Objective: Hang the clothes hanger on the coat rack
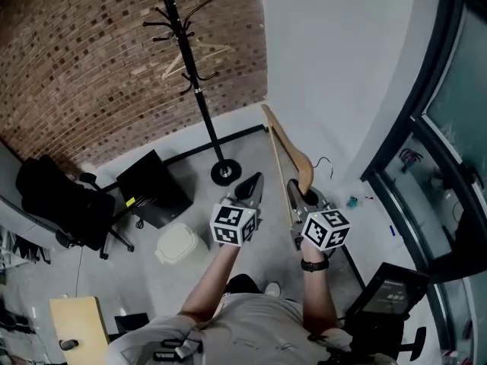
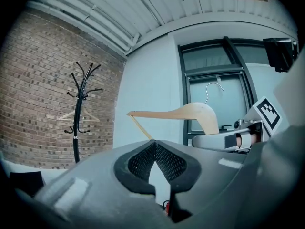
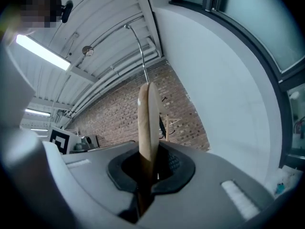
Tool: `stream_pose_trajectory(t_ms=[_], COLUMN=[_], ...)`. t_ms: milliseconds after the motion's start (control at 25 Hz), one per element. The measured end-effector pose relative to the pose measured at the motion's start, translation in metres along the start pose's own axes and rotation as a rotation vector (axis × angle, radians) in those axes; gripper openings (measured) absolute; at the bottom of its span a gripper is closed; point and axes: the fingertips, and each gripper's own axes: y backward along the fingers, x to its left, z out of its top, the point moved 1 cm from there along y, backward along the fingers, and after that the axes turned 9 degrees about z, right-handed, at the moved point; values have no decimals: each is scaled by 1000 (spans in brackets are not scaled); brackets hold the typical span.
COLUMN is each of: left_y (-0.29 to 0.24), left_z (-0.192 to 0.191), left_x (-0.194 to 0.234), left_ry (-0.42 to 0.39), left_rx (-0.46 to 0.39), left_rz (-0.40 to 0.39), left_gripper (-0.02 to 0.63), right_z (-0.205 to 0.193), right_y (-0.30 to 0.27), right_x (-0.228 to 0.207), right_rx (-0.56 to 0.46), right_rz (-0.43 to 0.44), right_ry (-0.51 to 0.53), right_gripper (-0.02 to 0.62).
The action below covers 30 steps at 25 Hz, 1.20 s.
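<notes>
right gripper (image 1: 298,191): clenched on the wooden clothes hanger (image 1: 288,149), gripping its thick middle; the wire hook stood uppermost
left gripper (image 1: 253,182): jaws closed tip to tip, nothing between them; it was just beside its partner
clothes hanger: held in the air before the person; well apart from the coat rack (image 1: 204,105)
coat rack: black, upright by the brick wall (image 1: 76,67); a second hanger (image 1: 194,58) hung on it
</notes>
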Motion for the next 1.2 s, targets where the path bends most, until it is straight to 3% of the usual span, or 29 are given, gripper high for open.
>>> stream_pose_trajectory(t_ms=[360,800,920,1080,1200], left_y=[-91,-202,-215,-228,-244], left_z=[-22,37,44,54,54], left_x=[90,254,291,332,359], left_ry=[9,21,36,116,66], left_rx=[23,-85,-98,-96,-81], left_rz=[86,203,238,250,306], left_gripper=[-2,-1,-2,-2,-2], right_z=[-27,15,14,1,-6], right_y=[-109,-305,-347,-393,-424], right_x=[-71,-113,-114,-121,-129], right_rx=[110,158,177,238,294], right_rz=[53,189,238,292,360], right_ry=[-25,57,56,43,87], right_gripper=[6,6,6,6,6])
